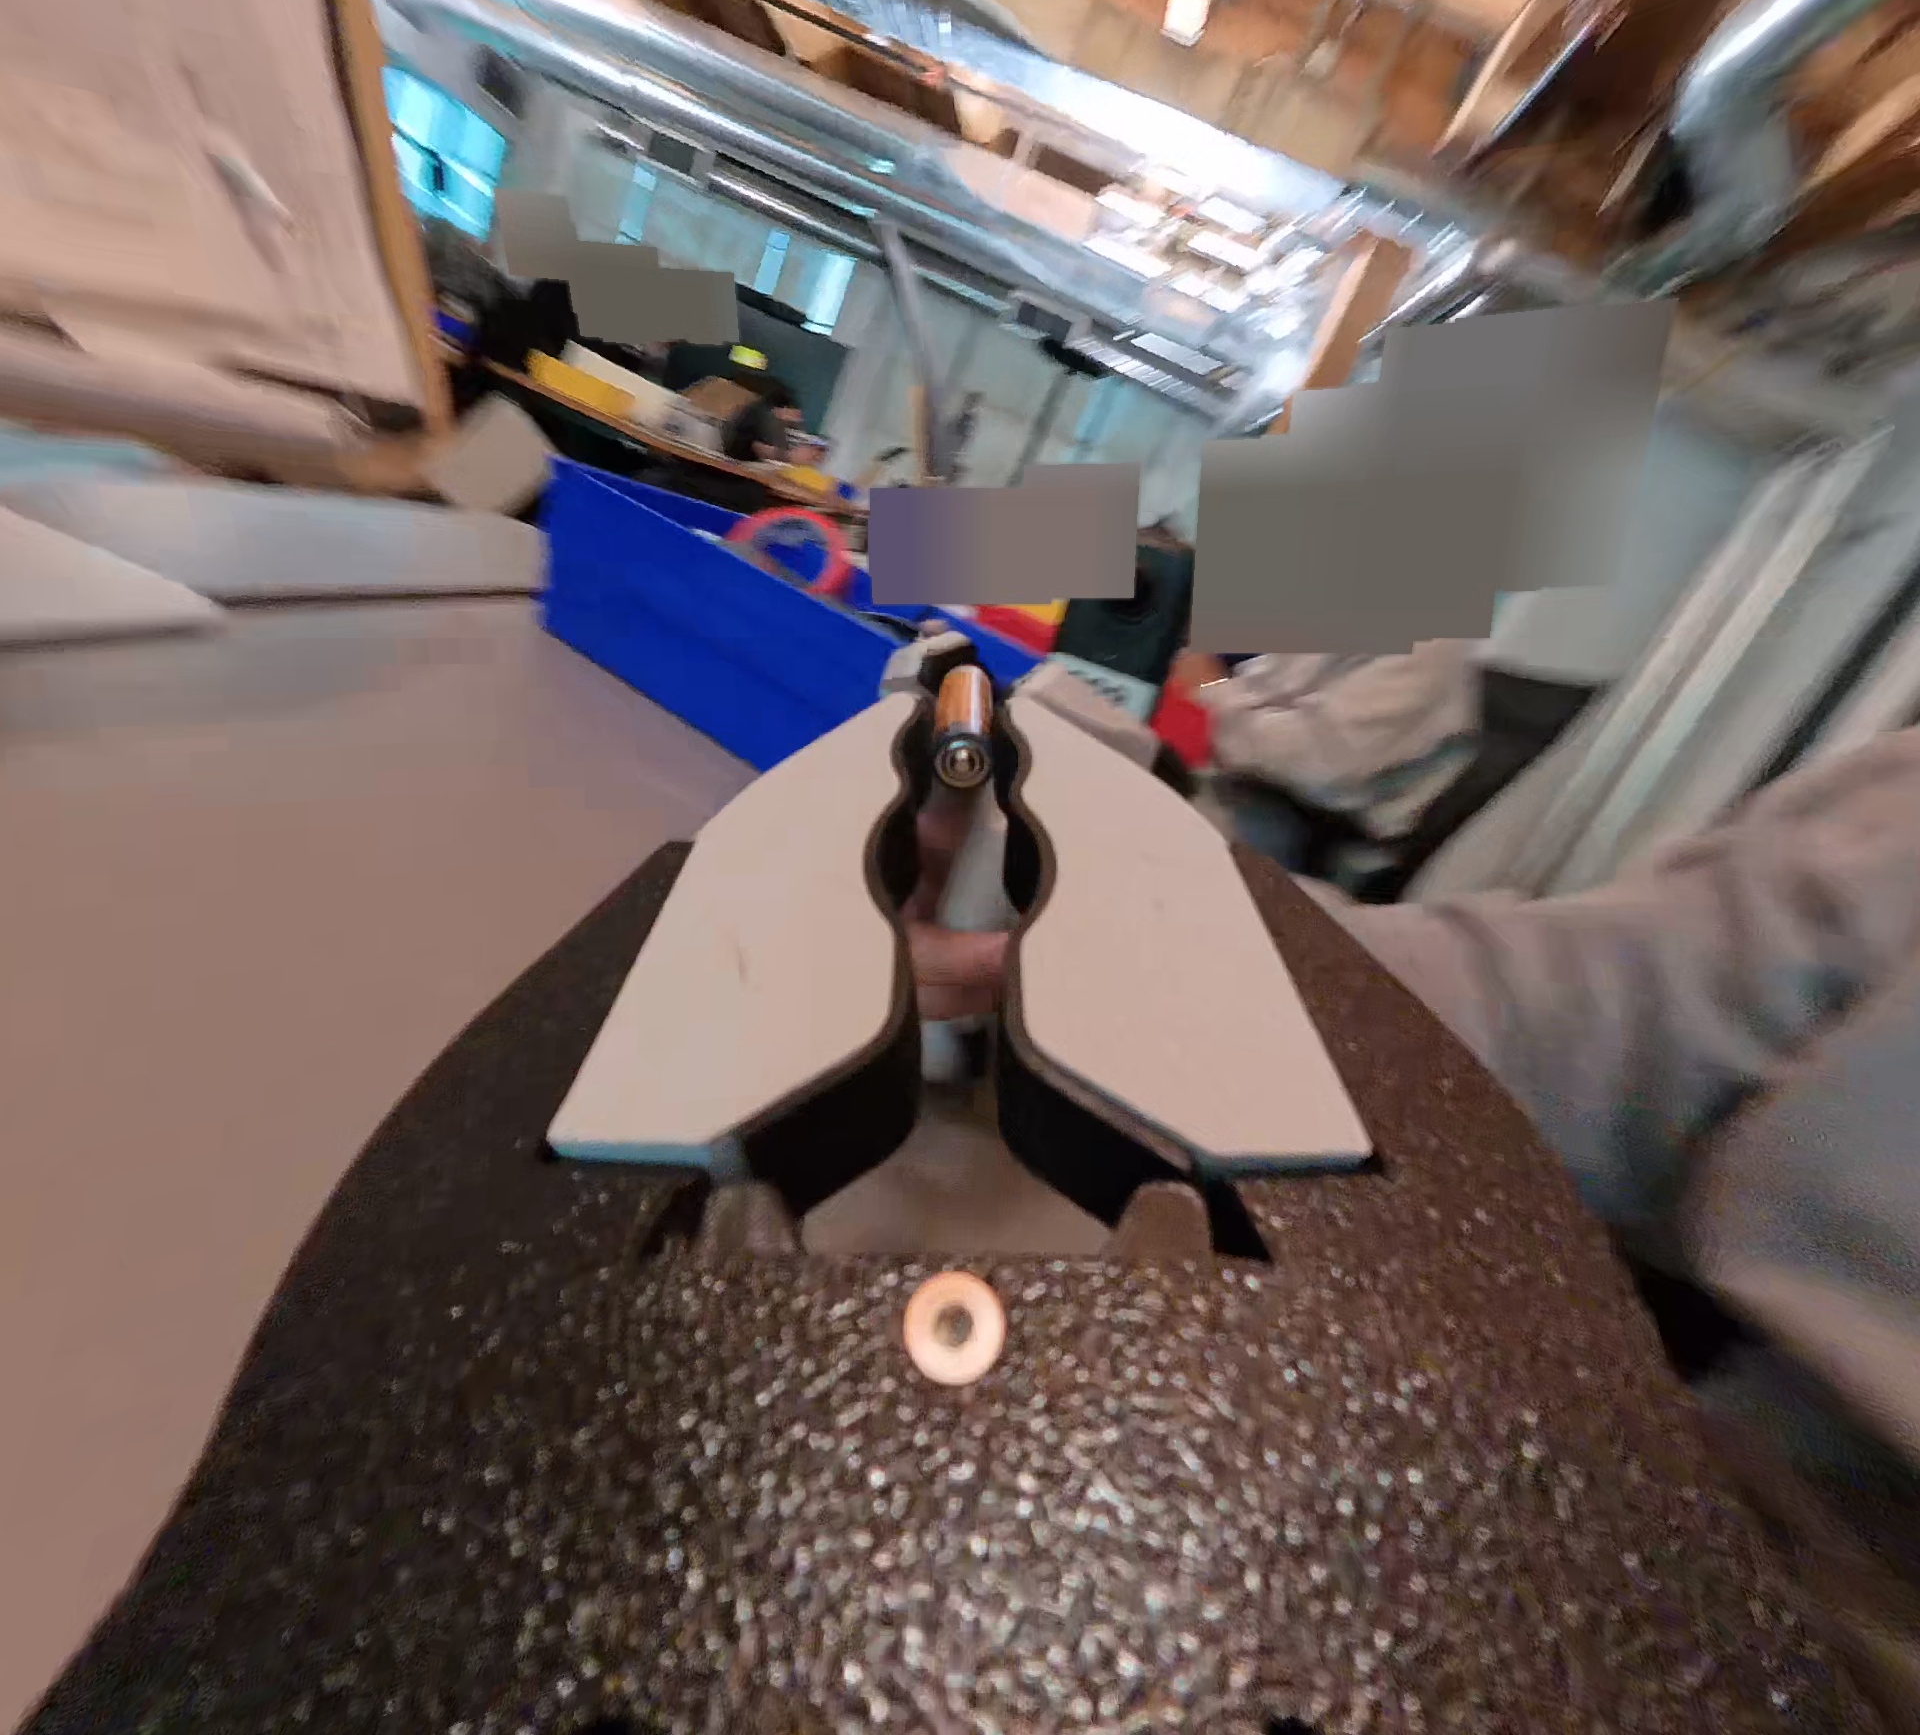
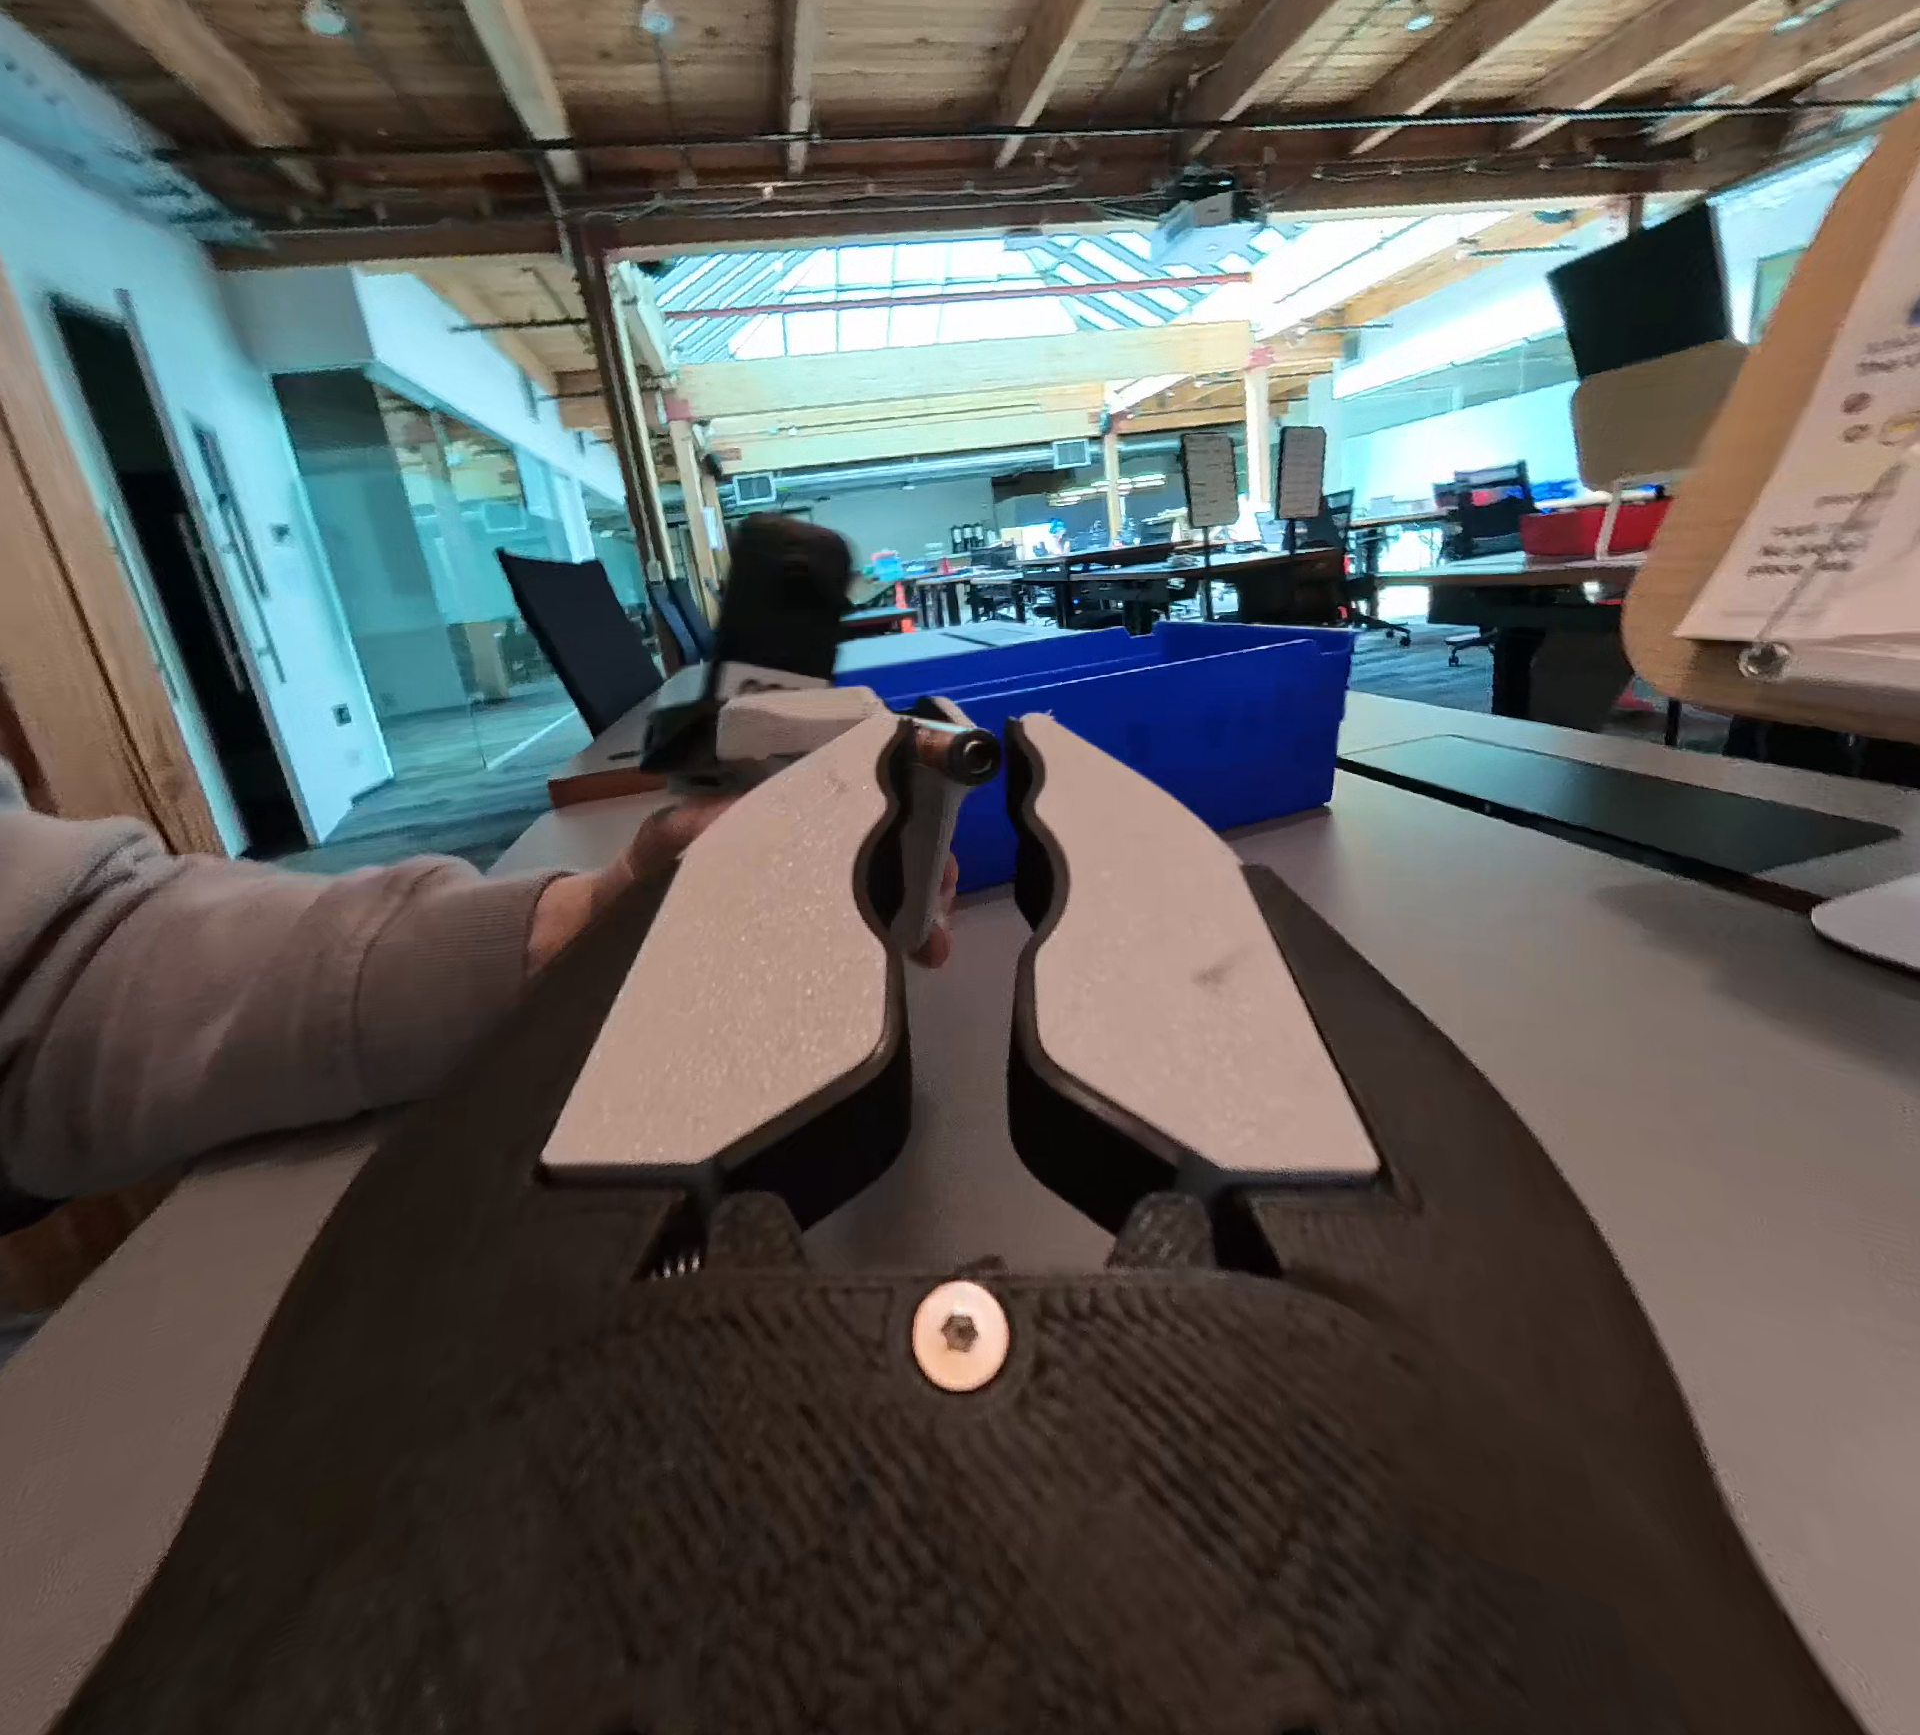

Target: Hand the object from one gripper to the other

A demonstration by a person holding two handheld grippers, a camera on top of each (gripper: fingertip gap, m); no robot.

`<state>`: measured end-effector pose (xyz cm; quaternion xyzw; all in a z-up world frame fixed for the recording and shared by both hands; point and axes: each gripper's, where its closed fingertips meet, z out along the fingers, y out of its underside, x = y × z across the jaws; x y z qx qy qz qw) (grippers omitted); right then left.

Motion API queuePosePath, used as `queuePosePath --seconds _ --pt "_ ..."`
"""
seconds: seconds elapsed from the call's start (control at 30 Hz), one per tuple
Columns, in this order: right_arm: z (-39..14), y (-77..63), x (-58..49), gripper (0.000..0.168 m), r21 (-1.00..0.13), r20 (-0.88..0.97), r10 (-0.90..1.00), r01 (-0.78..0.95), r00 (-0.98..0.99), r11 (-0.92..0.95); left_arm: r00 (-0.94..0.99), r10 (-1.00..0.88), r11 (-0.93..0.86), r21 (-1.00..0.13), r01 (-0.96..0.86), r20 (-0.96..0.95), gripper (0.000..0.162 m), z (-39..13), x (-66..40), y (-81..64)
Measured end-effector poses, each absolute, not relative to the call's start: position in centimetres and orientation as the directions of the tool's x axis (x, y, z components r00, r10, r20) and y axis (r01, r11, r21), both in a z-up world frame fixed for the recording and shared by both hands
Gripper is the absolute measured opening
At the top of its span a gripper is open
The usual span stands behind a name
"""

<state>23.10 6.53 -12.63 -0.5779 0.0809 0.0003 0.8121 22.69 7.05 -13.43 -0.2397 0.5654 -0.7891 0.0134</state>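
Observation:
A small cylindrical battery (image 1: 958, 731), copper and black with a metal end cap, sits between the tips of my left gripper (image 1: 961, 709), which is shut on it. The battery points towards the left wrist camera. In the right wrist view the battery (image 2: 951, 750) sticks out from the left gripper (image 2: 790, 719) into the gap between the fingertips of my right gripper (image 2: 956, 729). The right gripper's jaws stand apart around the battery's end. In the left wrist view the right gripper's fingers (image 1: 1081, 698) show just behind the battery. Both are held above the grey table (image 2: 1558, 1062).
A blue plastic bin (image 2: 1143, 729) stands on the table behind the grippers and also shows in the left wrist view (image 1: 707, 625). A wooden board with paper (image 2: 1766, 542) stands at the right. A dark inset panel (image 2: 1610, 812) lies in the tabletop. A grey sleeve (image 2: 208, 979) reaches in from the left.

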Motion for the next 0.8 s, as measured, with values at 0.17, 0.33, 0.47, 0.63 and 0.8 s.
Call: queuePosePath --seconds 0.17,0.33,0.47,0.63,0.8 --pt "-13.9 7.5 23.2 0.05 -0.84 -0.499 0.07 -0.502 0.864 0.206 -0.758 -0.597 -0.005 -0.944 0.329 -0.261 0.01 -12.5 22.8 8.4" --pt "-13.0 6.9 20.9 0.04 -0.643 -0.679 0.379 -0.759 0.628 0.106 -0.653 -0.468 0.248 -0.798 0.549 -0.595 0.01 -13.9 21.1 6.1" --pt "-13.9 6.5 20.2 0.028 -0.668 -0.677 0.376 -0.742 0.633 0.046 -0.65 -0.446 0.249 -0.783 0.57 -0.615 0.01 -14.0 20.8 5.9" --pt "-14.0 6.0 20.0 0.013 -0.643 -0.69 0.402 -0.764 0.602 0.041 -0.664 -0.424 0.234 -0.783 0.577 -0.616 0.011 -14.1 20.4 5.7" --pt "-14.2 6.0 19.8 0.01 -0.629 -0.7 0.417 -0.777 0.58 0.025 -0.672 -0.412 0.234 -0.784 0.575 -0.615 0.011 -14.3 20.3 5.5"
